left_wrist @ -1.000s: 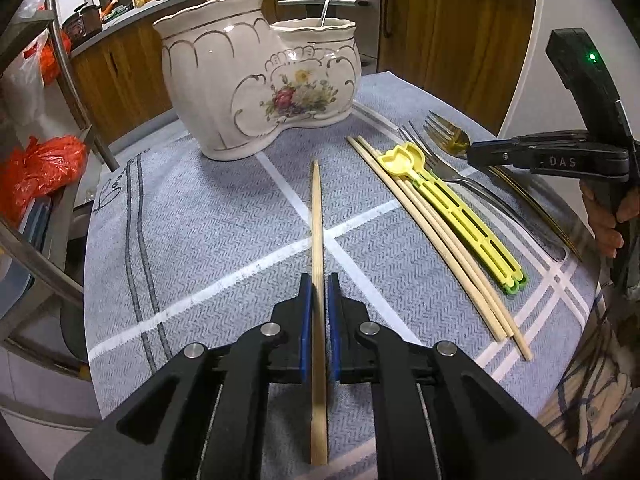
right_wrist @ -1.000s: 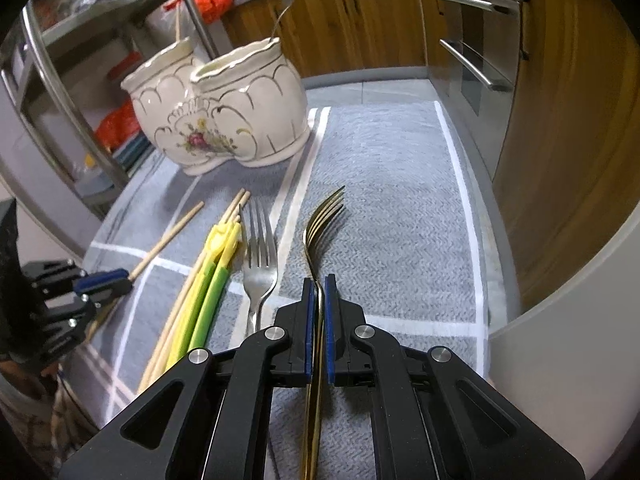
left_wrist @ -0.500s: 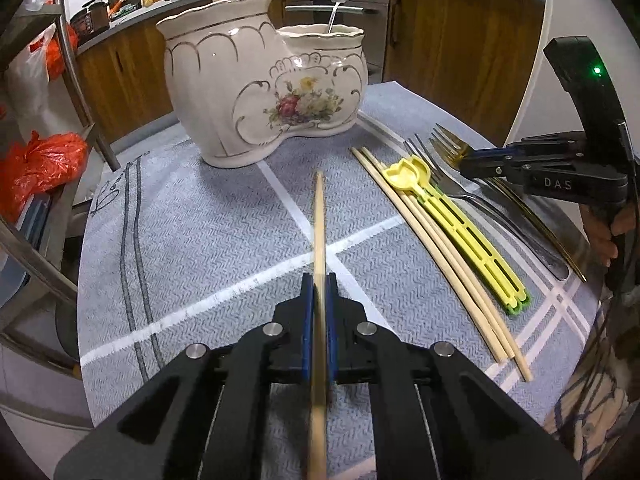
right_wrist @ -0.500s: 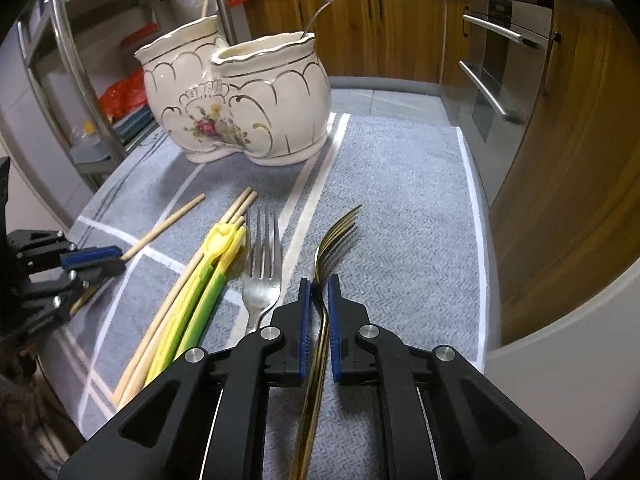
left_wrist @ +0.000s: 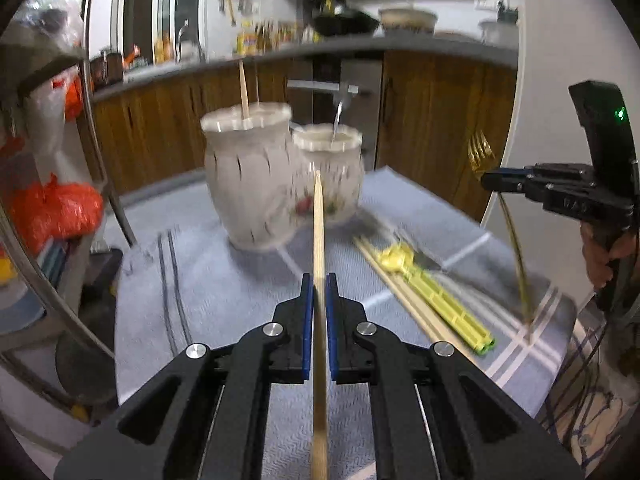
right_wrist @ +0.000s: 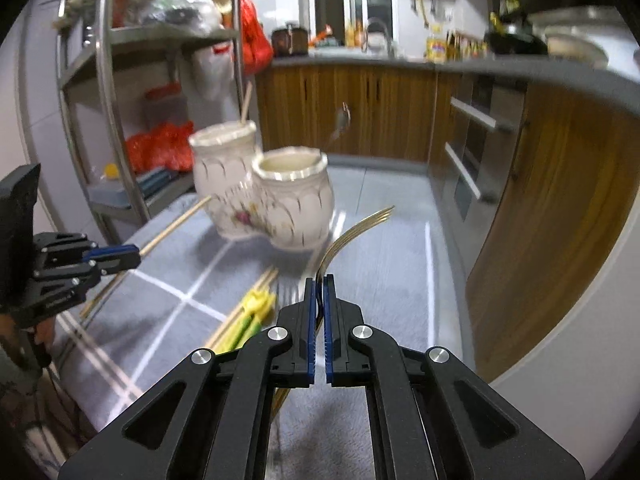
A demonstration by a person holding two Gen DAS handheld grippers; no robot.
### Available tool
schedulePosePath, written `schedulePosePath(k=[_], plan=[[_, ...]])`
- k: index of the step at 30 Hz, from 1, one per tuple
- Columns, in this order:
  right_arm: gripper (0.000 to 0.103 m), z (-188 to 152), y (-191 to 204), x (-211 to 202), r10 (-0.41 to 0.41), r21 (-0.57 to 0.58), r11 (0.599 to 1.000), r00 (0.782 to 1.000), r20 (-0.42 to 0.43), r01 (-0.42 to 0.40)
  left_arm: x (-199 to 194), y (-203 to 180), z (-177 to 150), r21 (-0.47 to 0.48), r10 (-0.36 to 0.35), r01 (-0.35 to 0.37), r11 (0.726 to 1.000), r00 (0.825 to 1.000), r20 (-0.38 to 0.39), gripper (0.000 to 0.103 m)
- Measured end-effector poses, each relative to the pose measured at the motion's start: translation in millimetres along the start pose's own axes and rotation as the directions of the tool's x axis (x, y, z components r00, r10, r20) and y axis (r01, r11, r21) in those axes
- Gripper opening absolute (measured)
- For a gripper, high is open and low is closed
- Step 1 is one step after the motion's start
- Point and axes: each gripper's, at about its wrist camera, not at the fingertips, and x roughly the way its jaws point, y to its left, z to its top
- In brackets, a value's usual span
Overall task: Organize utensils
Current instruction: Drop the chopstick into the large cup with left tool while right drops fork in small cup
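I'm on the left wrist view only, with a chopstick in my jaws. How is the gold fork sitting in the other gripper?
Observer: The right gripper is shut on the gold fork at its neck. The tines curve up and forward toward the shorter pot.
Operator: Does anything show inside that pot?
Observer: The right wrist view looks partly into its mouth, and the stretch of inner wall that shows is bare cream.
Operator: And my chopstick from that side?
Observer: The chopstick slopes up from the left gripper toward the taller pot, and its rear end sticks out behind the gripper.
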Motion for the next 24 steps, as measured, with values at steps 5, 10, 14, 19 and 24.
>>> schedulePosePath(k=[5,10,14,19,24], plan=[[0.004,16,14,-11,-0.043,-0.056,0.997,0.993,0.107,0.049,-22,2,16,-0.009,0.013,-0.011,1.0,0.988,0.153,0.006],[0.004,45,19,-5,-0.047,-0.057,0.997,0.983,0.176,0.058,-24,11,42,-0.039,0.028,-0.019,0.999,0.967,0.253,0.006],[0.004,75,17,0,-0.049,-0.041,0.997,0.974,0.223,0.059,-18,33,80,-0.117,0.019,0.019,0.993,0.949,0.315,0.006],[0.004,112,12,9,-0.073,-0.013,0.997,0.955,0.288,0.08,4,56,124,-0.162,0.023,0.042,0.986,0.926,0.377,0.006],[0.004,140,-1,20,-0.124,0.033,0.992,0.932,0.34,0.12,37,71,151,-0.229,0.028,0.075,0.971,0.909,0.416,0.006]])
